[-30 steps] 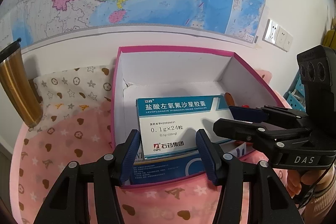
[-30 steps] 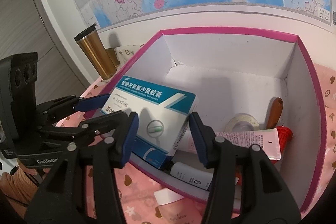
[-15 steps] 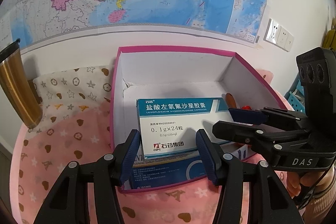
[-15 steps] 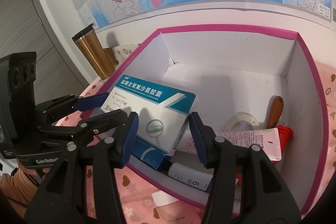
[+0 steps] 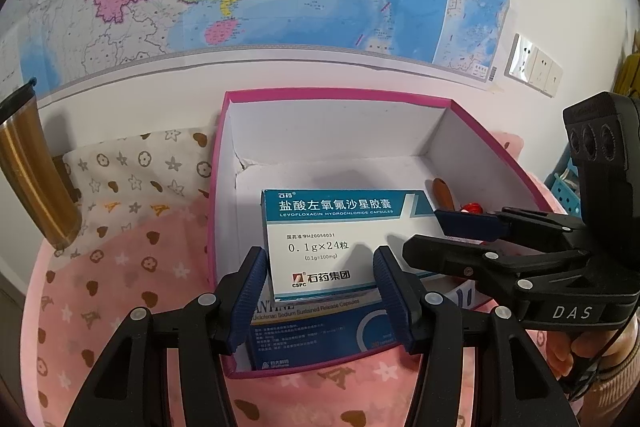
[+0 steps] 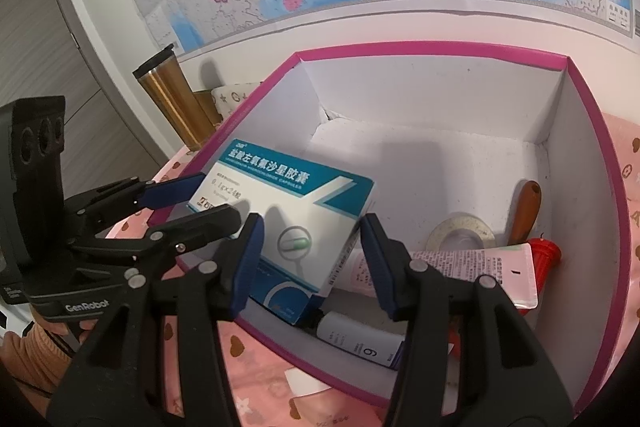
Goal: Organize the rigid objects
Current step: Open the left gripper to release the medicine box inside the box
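Pink-rimmed storage box (image 5: 218,187) on the cloth-covered worktop (image 5: 120,267) collects the items. Medicine carton (image 5: 344,243) lies atop a darker carton (image 5: 320,331) inside, stacked to save room. Left tool (image 5: 320,291) and right tool (image 6: 308,259) hover spread, gripping nothing.

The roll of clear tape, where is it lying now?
In the right wrist view the roll of clear tape lies flat on the floor of the pink box, toward its right side, just left of the brown wooden handle and behind the pink tube.
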{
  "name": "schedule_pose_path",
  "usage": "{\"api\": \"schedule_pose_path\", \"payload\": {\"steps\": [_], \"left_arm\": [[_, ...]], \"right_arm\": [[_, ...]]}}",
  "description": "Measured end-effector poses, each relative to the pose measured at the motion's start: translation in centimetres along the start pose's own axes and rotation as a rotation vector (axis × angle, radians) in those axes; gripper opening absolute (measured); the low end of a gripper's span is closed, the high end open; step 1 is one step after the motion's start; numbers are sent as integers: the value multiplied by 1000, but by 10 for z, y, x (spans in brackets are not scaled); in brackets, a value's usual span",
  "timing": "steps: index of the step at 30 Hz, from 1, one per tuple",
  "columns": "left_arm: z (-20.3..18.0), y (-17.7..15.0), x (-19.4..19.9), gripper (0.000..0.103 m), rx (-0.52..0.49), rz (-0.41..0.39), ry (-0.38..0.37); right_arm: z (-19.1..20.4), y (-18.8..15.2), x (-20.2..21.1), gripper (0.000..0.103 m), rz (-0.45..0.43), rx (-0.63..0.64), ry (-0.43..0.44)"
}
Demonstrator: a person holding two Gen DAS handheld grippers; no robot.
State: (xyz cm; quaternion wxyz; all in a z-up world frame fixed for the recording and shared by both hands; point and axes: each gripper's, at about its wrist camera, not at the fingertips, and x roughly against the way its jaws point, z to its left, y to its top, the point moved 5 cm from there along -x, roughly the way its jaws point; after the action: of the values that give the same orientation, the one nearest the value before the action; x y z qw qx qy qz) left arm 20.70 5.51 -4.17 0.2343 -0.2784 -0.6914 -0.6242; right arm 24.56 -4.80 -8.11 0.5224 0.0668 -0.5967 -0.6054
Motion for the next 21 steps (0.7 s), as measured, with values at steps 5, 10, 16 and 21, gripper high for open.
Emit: {"api": "schedule_pose_path", "payload": {"steps": [5,10,16,21], "left_arm": [[0,1,-1,55,-3,0,1],[0,2,-3,56,-12,2,15],[-1,2,-3,57,-23,-2,51],[-1,0,-1,57,-17,-6,61]], "right_arm": [[-1,-1,-2,53,11,-5,1],[-2,-3,-5,53,18,-10,-1],[-4,-4,-13,53,44,-12,-8],[-4,-4,-18,53,54,-12,-13]]}}
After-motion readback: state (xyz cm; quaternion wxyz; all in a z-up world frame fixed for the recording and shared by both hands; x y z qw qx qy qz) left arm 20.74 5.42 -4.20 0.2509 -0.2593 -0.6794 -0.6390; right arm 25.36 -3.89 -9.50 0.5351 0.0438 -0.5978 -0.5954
